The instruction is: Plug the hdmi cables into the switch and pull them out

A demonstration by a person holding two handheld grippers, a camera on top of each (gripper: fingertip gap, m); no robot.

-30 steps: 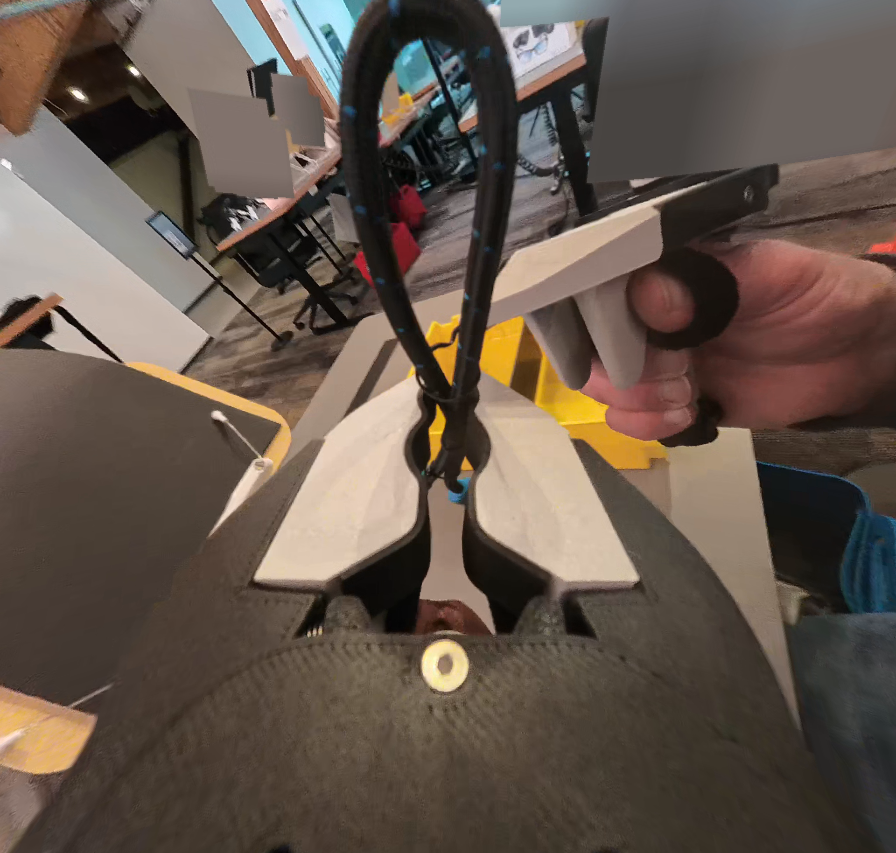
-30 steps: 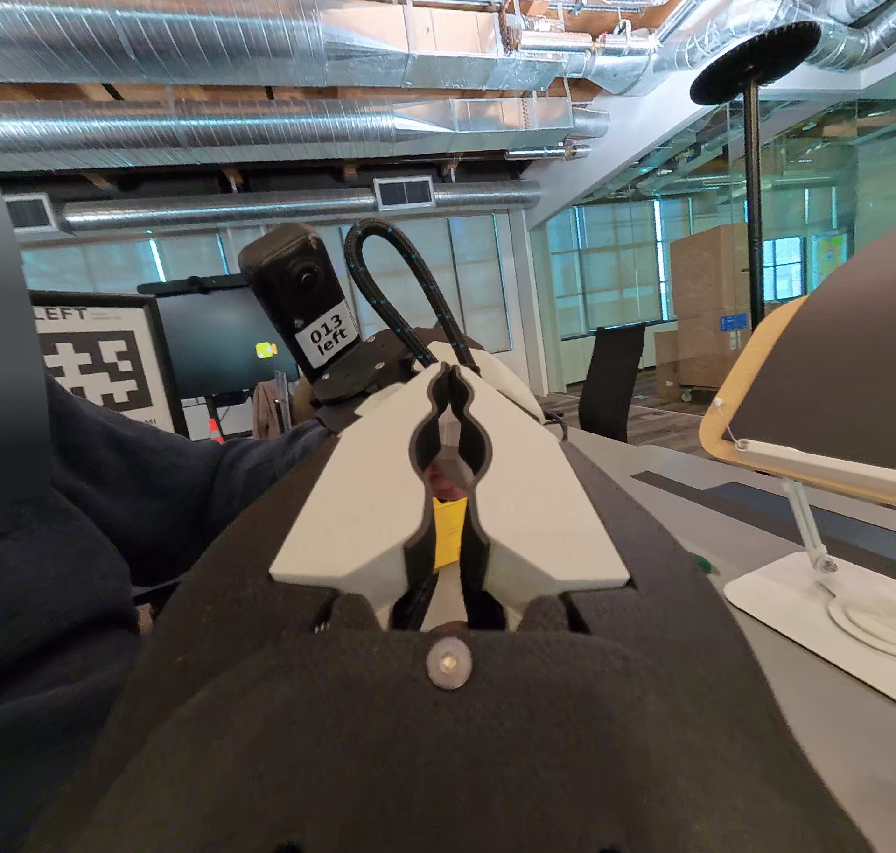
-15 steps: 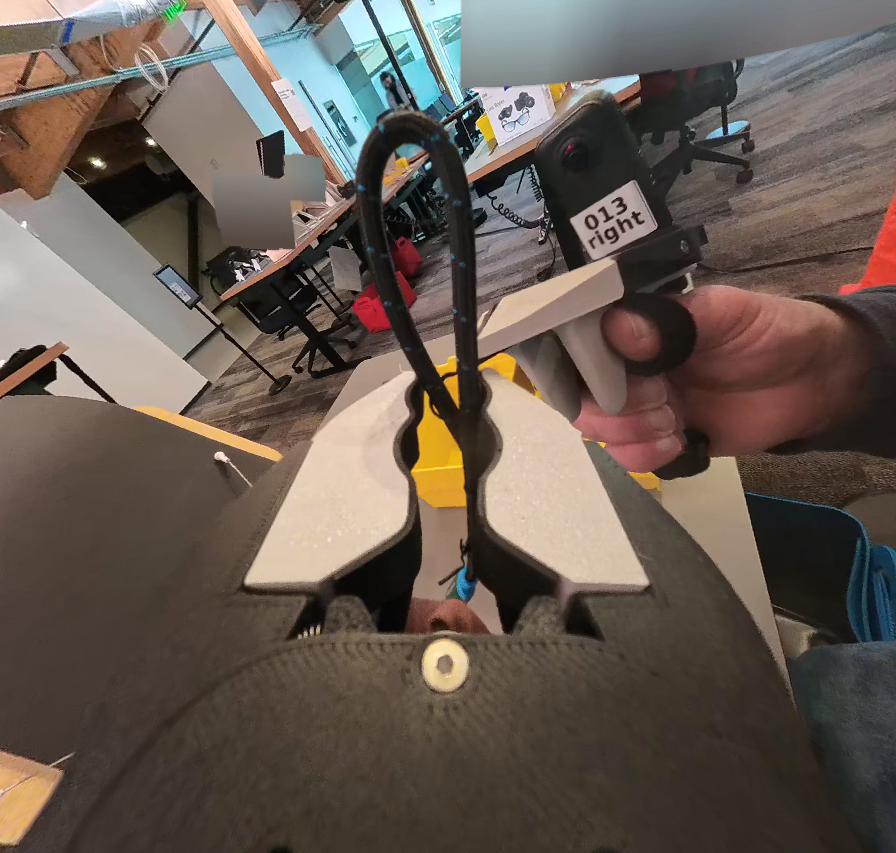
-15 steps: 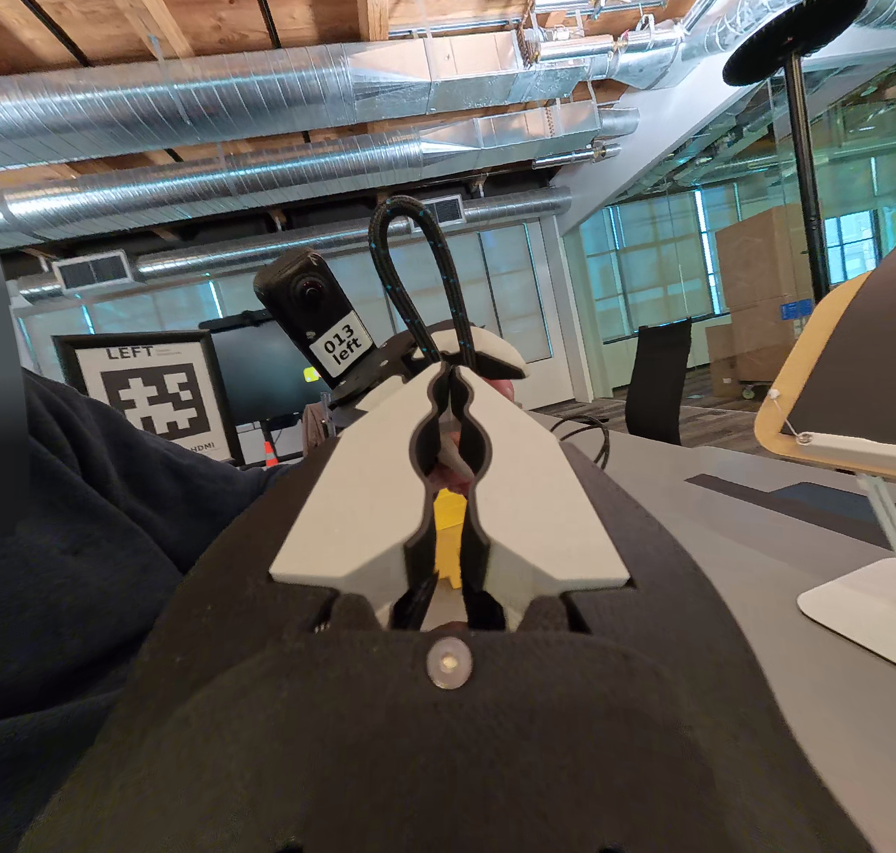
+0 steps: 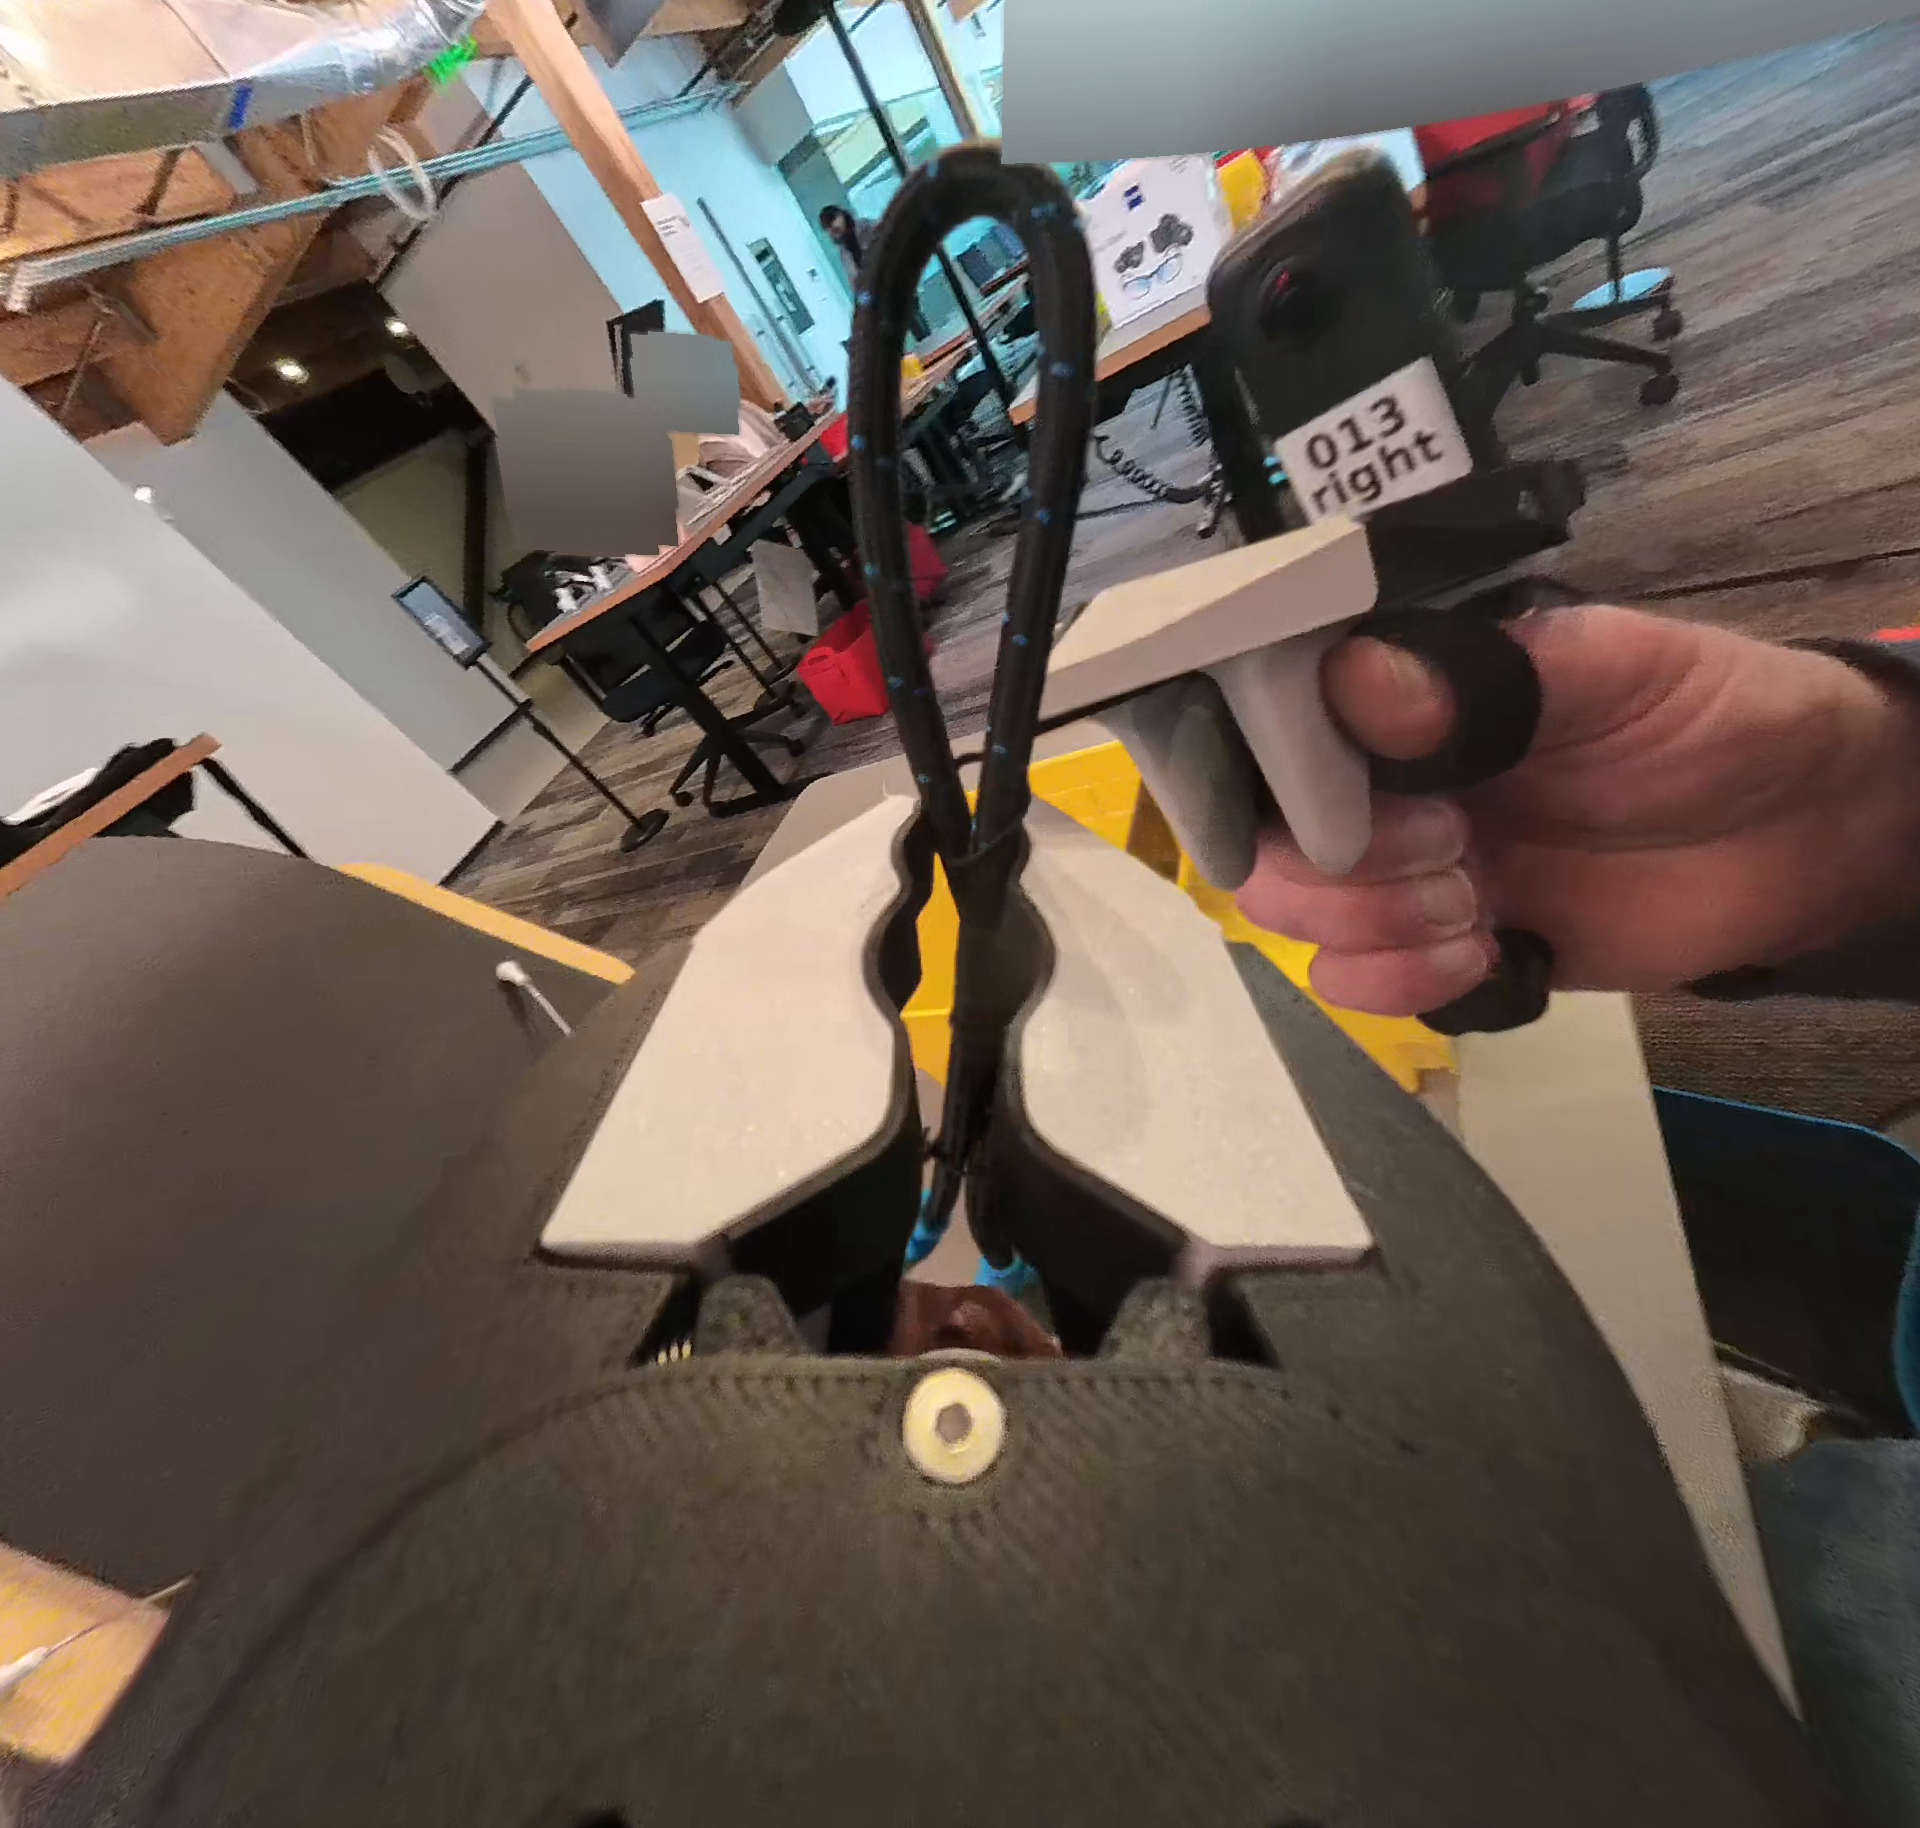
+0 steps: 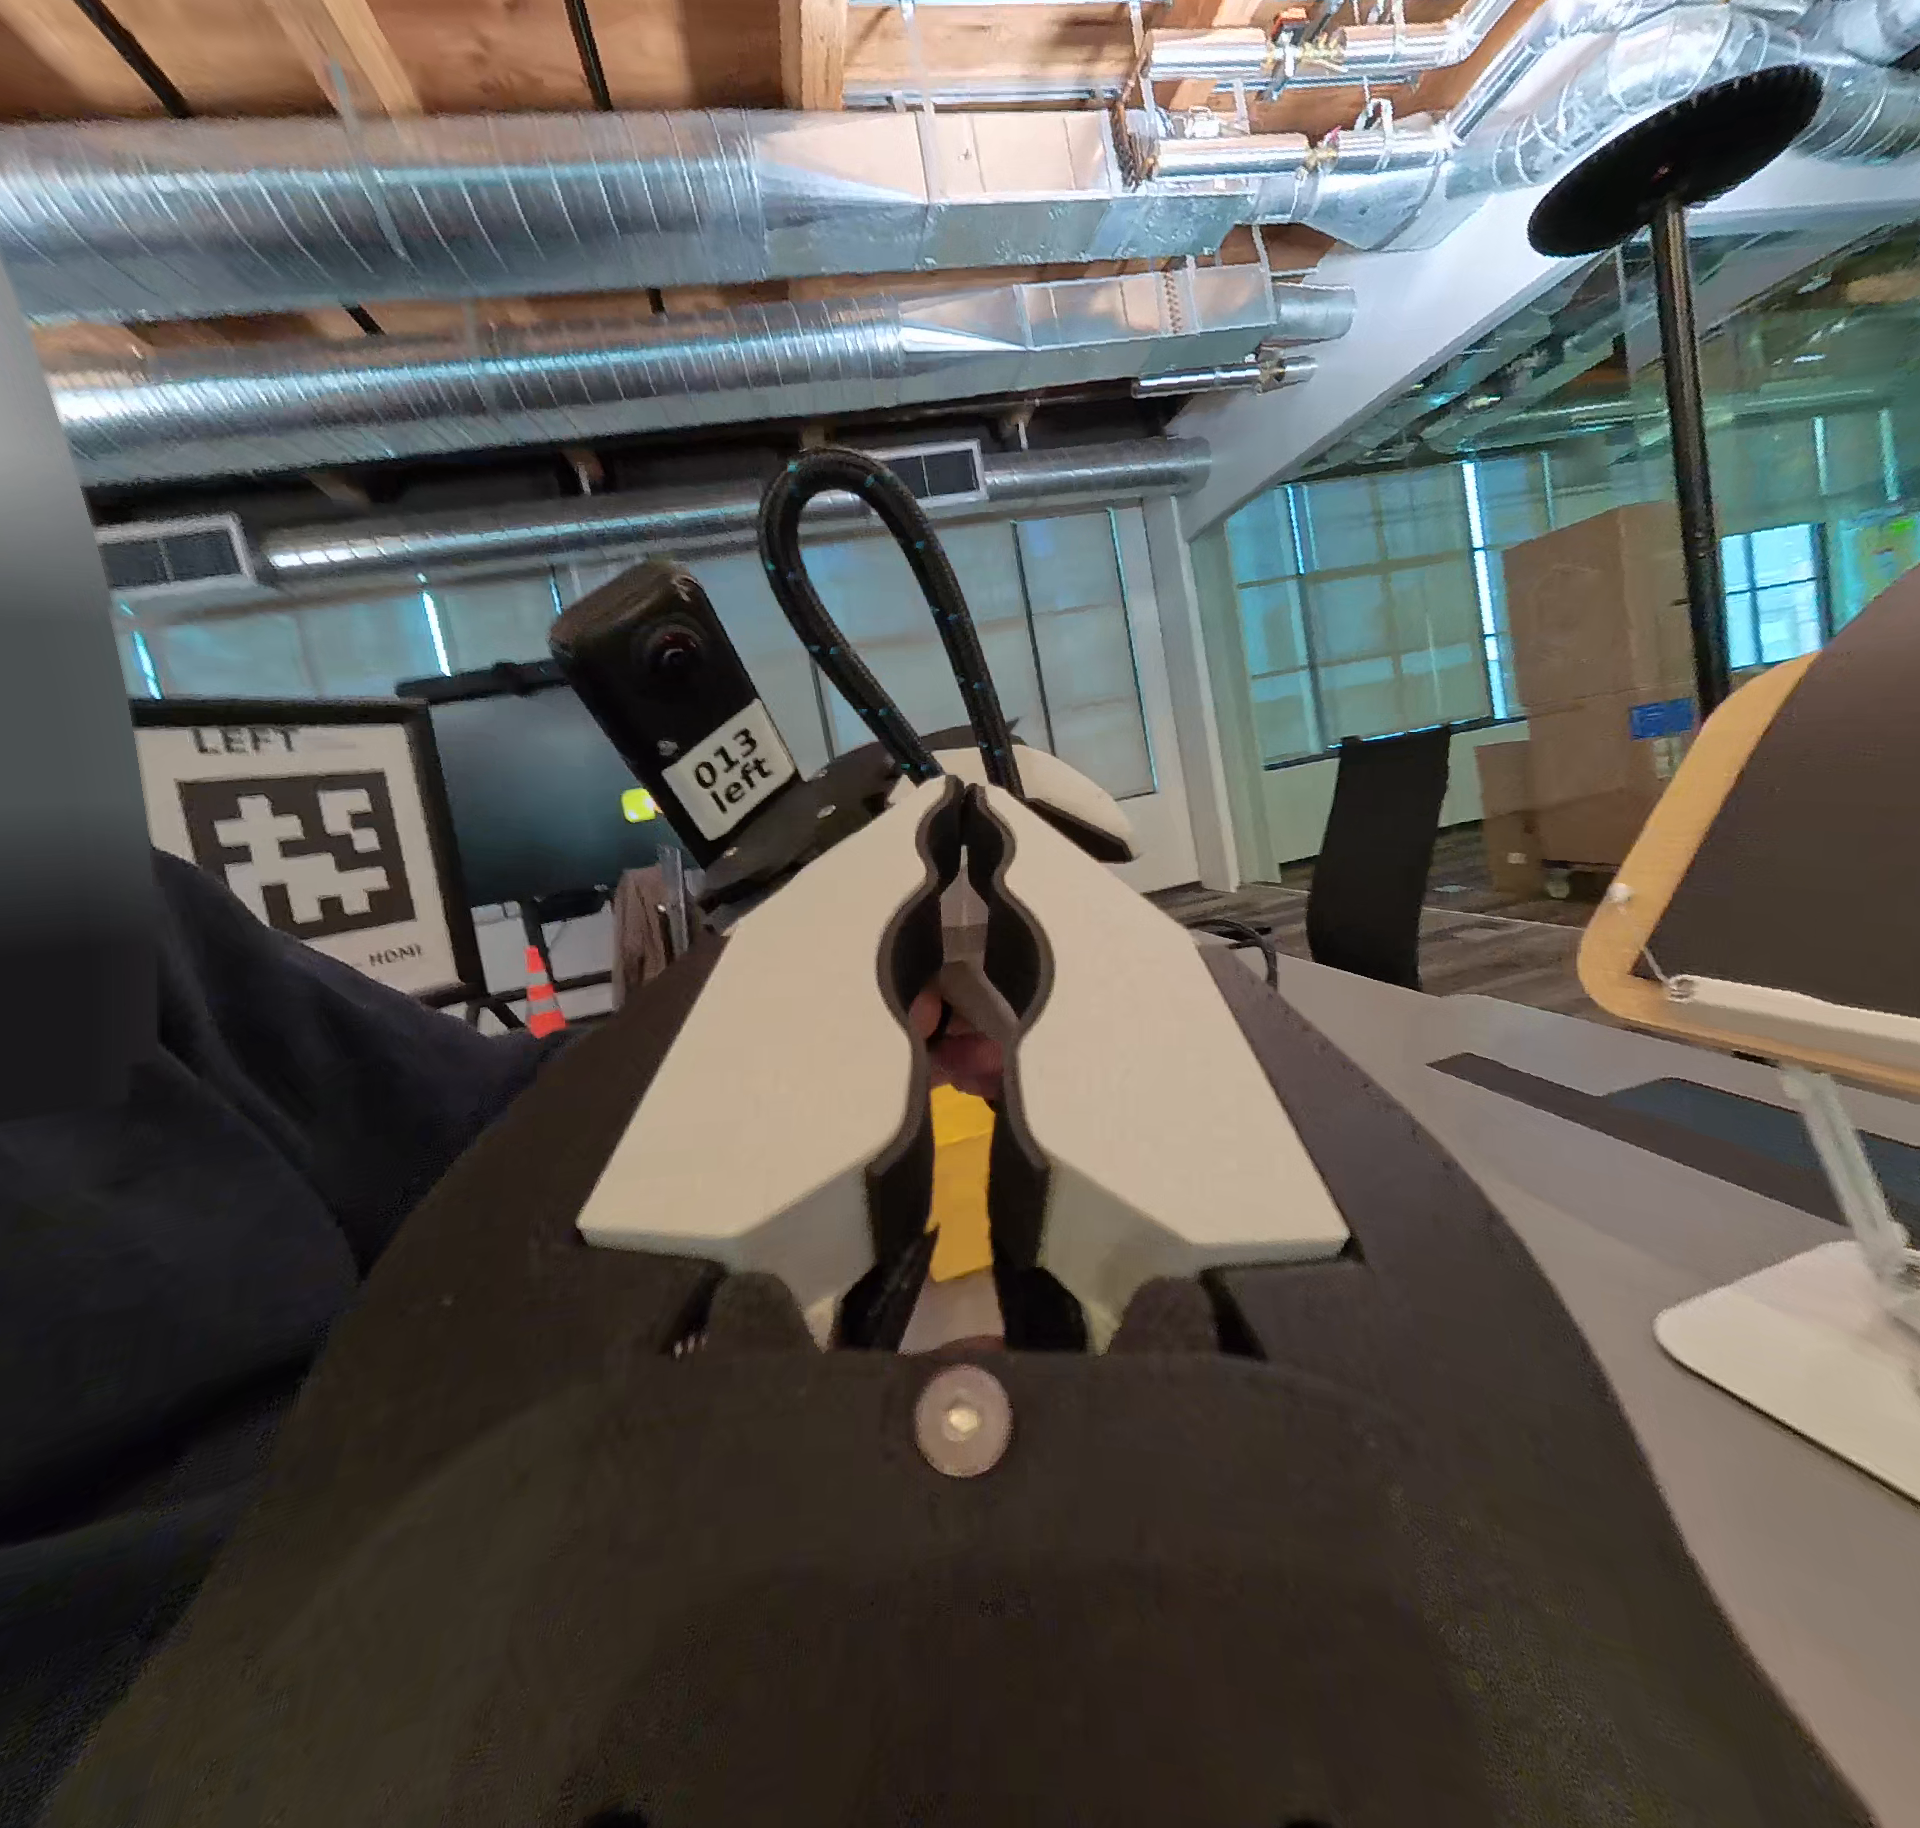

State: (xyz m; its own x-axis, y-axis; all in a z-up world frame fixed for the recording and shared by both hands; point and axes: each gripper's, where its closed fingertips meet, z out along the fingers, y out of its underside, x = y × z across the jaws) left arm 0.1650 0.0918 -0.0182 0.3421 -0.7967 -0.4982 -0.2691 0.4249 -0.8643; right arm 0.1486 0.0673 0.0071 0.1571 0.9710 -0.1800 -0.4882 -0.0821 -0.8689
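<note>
Since the earlier pictures the right gripper, held by a hand, has come more into the left wrist view, so that the black camera on top of it now shows fully, and the looped black cable has slid deeper between the fingers of the left gripper. The left gripper is closed on this doubled cable, and the loop stands up above its tips. The right gripper has its tips pressed together with nothing between them, and a yellow bin lies on the grey table behind.
</note>
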